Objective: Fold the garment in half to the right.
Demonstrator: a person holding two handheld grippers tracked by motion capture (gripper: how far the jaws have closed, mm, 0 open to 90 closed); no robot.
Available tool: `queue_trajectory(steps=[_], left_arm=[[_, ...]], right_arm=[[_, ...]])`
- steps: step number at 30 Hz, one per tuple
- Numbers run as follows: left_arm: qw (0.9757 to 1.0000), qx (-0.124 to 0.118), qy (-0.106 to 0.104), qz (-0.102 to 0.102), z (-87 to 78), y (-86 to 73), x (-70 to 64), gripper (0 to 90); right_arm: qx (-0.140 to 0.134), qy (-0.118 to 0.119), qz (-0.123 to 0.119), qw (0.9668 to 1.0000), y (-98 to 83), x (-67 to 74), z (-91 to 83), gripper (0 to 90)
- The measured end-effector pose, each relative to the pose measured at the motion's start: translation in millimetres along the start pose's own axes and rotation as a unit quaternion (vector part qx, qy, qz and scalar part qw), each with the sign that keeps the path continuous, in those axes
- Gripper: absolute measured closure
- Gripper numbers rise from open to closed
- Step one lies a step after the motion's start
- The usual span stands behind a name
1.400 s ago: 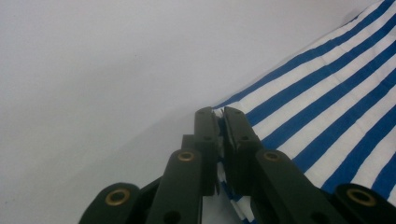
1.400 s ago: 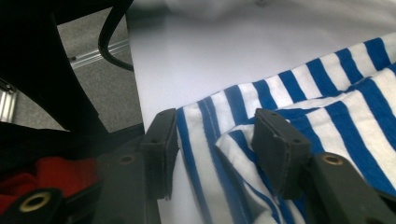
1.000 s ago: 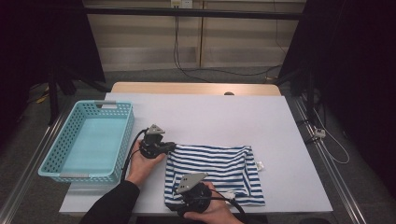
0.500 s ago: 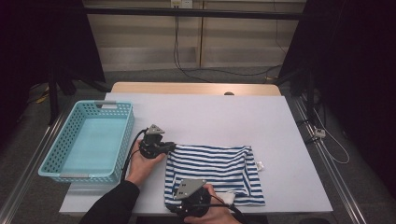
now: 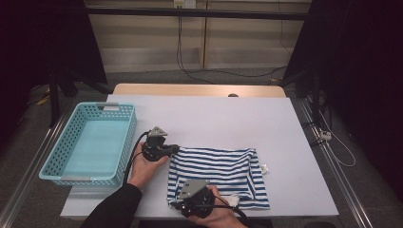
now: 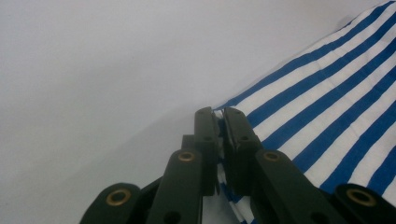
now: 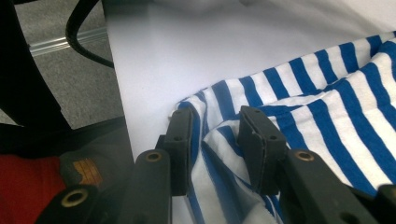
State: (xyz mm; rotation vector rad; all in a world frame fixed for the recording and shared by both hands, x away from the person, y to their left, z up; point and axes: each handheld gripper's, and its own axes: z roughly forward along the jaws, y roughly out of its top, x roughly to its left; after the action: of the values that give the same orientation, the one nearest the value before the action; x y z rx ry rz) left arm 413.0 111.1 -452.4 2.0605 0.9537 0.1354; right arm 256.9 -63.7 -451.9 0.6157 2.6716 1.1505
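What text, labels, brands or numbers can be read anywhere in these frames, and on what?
None can be read.
The small white tag at the right edge of the striped cloth: too small to tell whether it carries print.
The blue basket and the white table: no lettering visible.

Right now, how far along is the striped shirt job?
Done: left tool is shut on the corner of the striped shirt, which lies partly folded on the table. In hand: right tool has just been closing over a bunched fold at the near edge, cloth between its jaws. Left: probably folding on, maybe into the basket.
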Motion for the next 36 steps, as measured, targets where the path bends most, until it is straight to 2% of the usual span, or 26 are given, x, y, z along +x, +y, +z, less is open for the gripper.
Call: queue_trajectory(steps=[2, 4, 5, 6, 7, 8, 9, 11, 12, 14, 15, 16, 17, 18, 19, 21, 25, 28, 30, 34, 36], left_arm=[[0.9999, -0.004, -0.006, 0.008, 0.5, 0.6, 0.5, 85.0], [0.9999, -0.004, -0.009, 0.004, 0.2, 0.8, 0.6, 85.3], [1.0000, -0.006, -0.006, -0.004, -0.2, 0.8, -0.1, 85.4], [0.9999, -0.007, -0.014, -0.002, -0.5, 1.1, 0.4, 85.5], [0.9999, -0.005, -0.010, 0.001, -1.7, 1.5, 1.2, 85.6], [0.9998, -0.012, -0.014, -0.002, -1.7, 1.7, 1.0, 85.7], [0.9996, -0.011, -0.022, -0.016, -1.9, 1.3, -0.1, 85.7], [0.9996, -0.017, -0.022, -0.001, -2.7, 2.8, 3.5, 85.7], [0.9993, -0.017, -0.028, -0.017, -2.1, 2.6, 2.5, 85.8], [0.9991, -0.016, -0.033, -0.022, -2.5, 2.7, 2.3, 85.9], [0.9993, -0.019, -0.032, -0.010, -3.5, 4.1, 4.1, 85.9], [0.9989, -0.016, -0.040, -0.018, -4.0, 4.6, 2.8, 86.0], [0.9990, -0.021, -0.038, -0.010, -4.9, 5.9, 3.5, 86.1], [0.9987, -0.028, -0.038, -0.017, -5.6, 6.8, 1.2, 86.1], [0.9987, -0.033, -0.038, -0.012, -7.0, 8.6, -0.5, 86.1], [0.9988, -0.031, -0.035, -0.010, -9.5, 11.5, -3.1, 86.1], [0.9983, -0.041, -0.042, -0.008, -13.1, 15.5, -5.1, 86.3], [0.9976, -0.046, -0.047, -0.022, -15.9, 17.0, -2.6, 86.3], [0.9968, -0.057, -0.047, -0.030, -18.1, 18.0, -1.4, 86.3], [0.9961, -0.067, -0.049, -0.031, -24.3, 22.7, 0.6, 86.3], [0.9954, -0.070, -0.053, -0.039, -26.6, 24.3, 0.0, 86.3]], right_arm=[[0.002, -0.003, -0.009, 1.0000, 0.2, -1.6, 0.0, 70.4], [0.000, -0.008, -0.003, 1.0000, -0.2, -3.0, -0.2, 78.4], [-0.001, -0.013, 0.001, 0.9999, -0.5, -4.3, -0.8, 81.9], [-0.001, -0.008, 0.011, 0.9999, -0.9, -6.3, -1.2, 83.1], [-0.004, -0.001, 0.012, 0.9999, -0.6, -7.8, -1.4, 83.7], [-0.003, -0.003, 0.010, 0.9999, -0.4, -8.0, -1.5, 83.9], [0.001, -0.005, 0.004, 1.0000, 0.0, -7.4, -2.0, 84.1], [0.001, -0.004, 0.004, 1.0000, 1.0, -6.6, -2.7, 84.6], [0.002, -0.002, 0.008, 1.0000, 1.2, -7.1, -3.1, 84.7], [-0.004, 0.008, 0.009, 0.9999, 0.4, -9.7, -3.7, 84.7], [-0.003, 0.008, 0.013, 0.9999, 0.7, -10.1, -4.6, 84.7], [-0.008, 0.007, 0.011, 0.9999, 0.8, -10.9, -5.4, 84.7], [-0.013, 0.006, 0.013, 0.9998, 1.0, -11.1, -6.7, 84.7], [-0.018, 0.011, 0.011, 0.9997, 1.1, -12.3, -8.0, 84.7], [-0.019, 0.015, 0.019, 0.9995, 1.5, -12.1, -10.0, 84.7], [-0.024, 0.011, 0.024, 0.9994, 1.9, -12.8, -12.5, 84.7], [-0.034, 0.021, 0.037, 0.9985, 3.0, -13.5, -16.9, 84.6], [-0.040, 0.021, 0.028, 0.9986, 4.6, -14.7, -18.8, 84.6], [-0.049, 0.027, 0.038, 0.9977, 5.7, -15.2, -21.9, 84.7], [-0.062, 0.031, 0.040, 0.9968, 8.0, -17.7, -26.9, 84.6], [-0.068, 0.030, 0.044, 0.9963, 8.9, -19.0, -28.2, 84.6]])
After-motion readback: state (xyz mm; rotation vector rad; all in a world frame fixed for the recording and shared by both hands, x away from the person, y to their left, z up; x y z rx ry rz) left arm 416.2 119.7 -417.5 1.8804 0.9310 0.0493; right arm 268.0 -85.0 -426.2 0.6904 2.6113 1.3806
